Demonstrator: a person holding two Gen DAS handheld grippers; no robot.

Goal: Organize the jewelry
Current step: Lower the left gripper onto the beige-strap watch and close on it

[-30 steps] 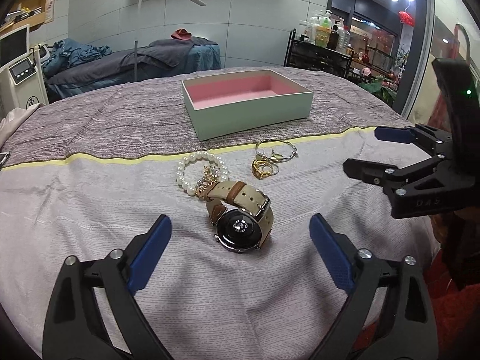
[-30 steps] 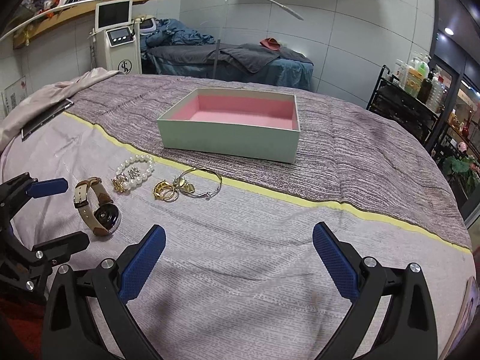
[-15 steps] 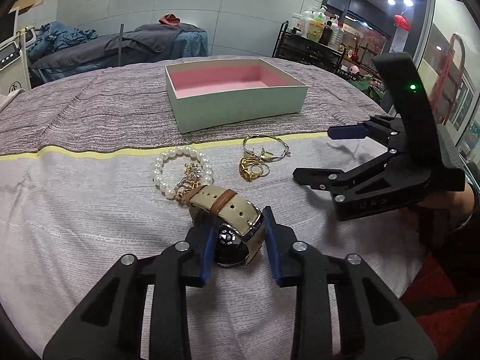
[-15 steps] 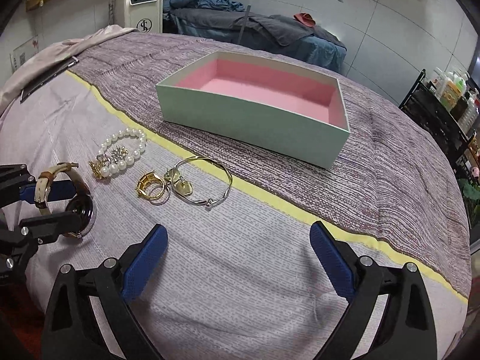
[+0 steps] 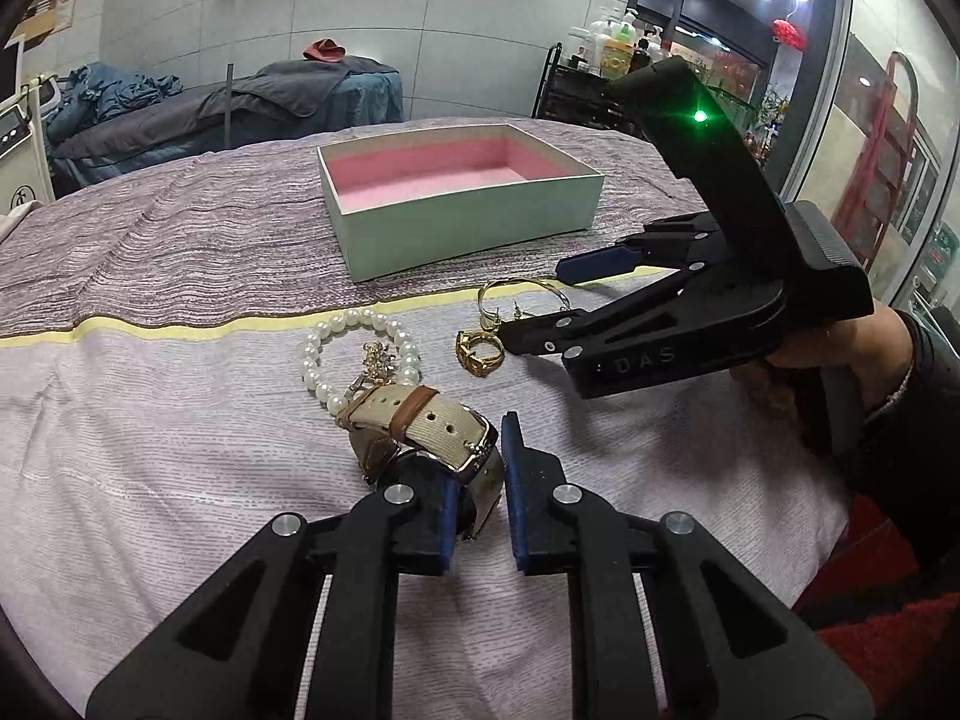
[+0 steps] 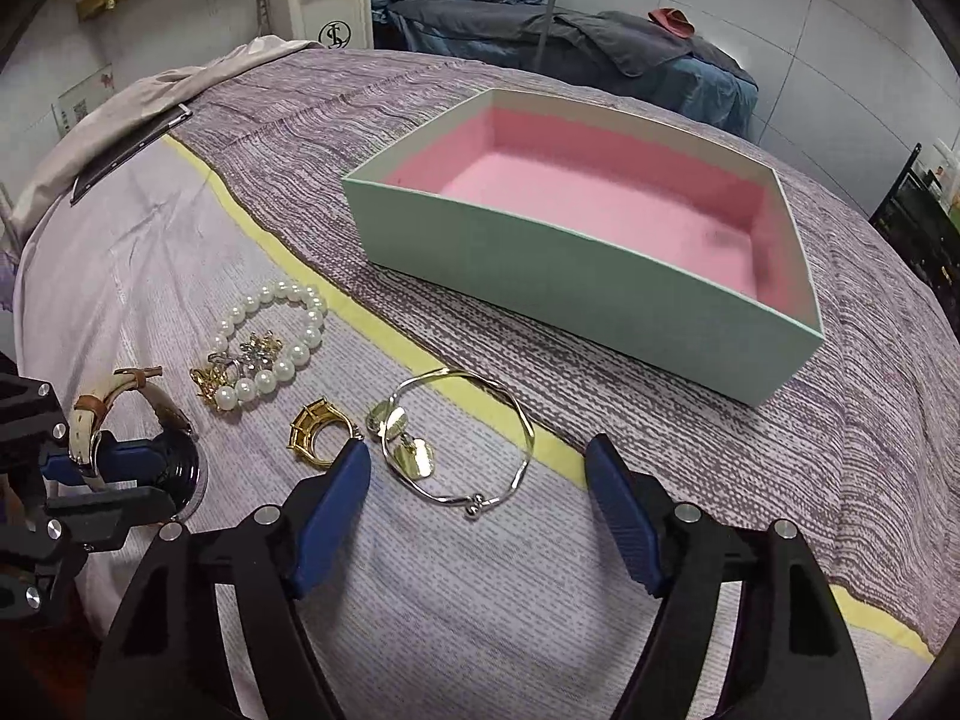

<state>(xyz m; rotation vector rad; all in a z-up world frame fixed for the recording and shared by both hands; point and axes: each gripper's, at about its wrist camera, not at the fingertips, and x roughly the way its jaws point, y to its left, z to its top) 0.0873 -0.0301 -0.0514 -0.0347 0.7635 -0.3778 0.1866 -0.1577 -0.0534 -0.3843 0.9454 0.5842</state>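
A beige-strapped watch (image 5: 420, 420) lies on the lilac bed cover. My left gripper (image 5: 477, 480) is shut on it; its jaws are closing, with the blue pads against the strap and case. Beyond the watch are a pearl bracelet (image 5: 309, 360), a gold ring (image 5: 477, 354) and a thin bangle (image 5: 522, 282). My right gripper (image 6: 477, 450) hangs over the bangle (image 6: 528, 432) with jaws closing. The bangle and small disc earrings (image 6: 408, 456) lie between its pads, untouched. Its left pad is beside the ring (image 6: 312, 429). A mint box (image 6: 540, 276) with pink lining stands behind, empty.
A yellow stripe (image 6: 372, 324) crosses the cover between the jewelry and the box. A dark flat device (image 6: 126, 150) lies at the far left edge. A massage bed, a white machine and a shelf rack stand beyond. A person's hand (image 5: 840, 348) holds the right gripper.
My left jaws went from wide open to closed on the watch. The right gripper came in over the bangle and ring, and its jaws narrowed.
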